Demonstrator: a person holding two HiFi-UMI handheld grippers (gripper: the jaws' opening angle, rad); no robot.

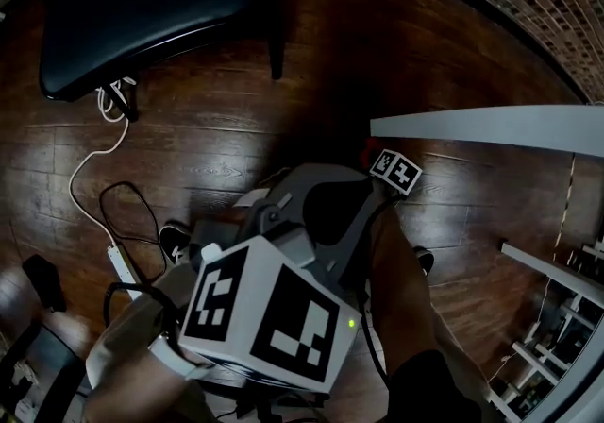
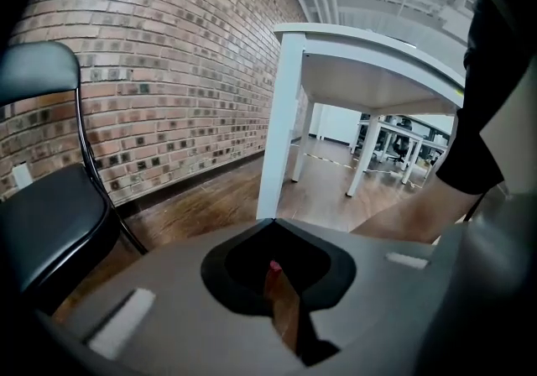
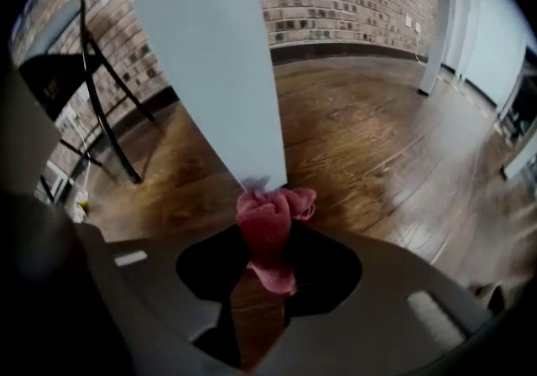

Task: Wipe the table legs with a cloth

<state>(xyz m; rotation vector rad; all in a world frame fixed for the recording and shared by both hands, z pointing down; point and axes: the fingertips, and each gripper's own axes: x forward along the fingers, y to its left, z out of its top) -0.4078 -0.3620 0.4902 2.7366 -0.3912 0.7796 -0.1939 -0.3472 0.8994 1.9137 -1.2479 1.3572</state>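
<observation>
In the right gripper view my right gripper is shut on a bunched red cloth. The cloth presses against the foot of a white table leg, just above the wooden floor. The left gripper is shut with nothing between its jaws, and it points toward the white table and its near leg from a short way off. From the head view the left gripper's marker cube fills the foreground. The right gripper's cube sits beyond it, below the table's edge.
A black chair stands on the dark wooden floor at the upper left, also in the left gripper view. A white cable and power strip trail across the floor at the left. A brick wall runs behind. More white tables stand to the right.
</observation>
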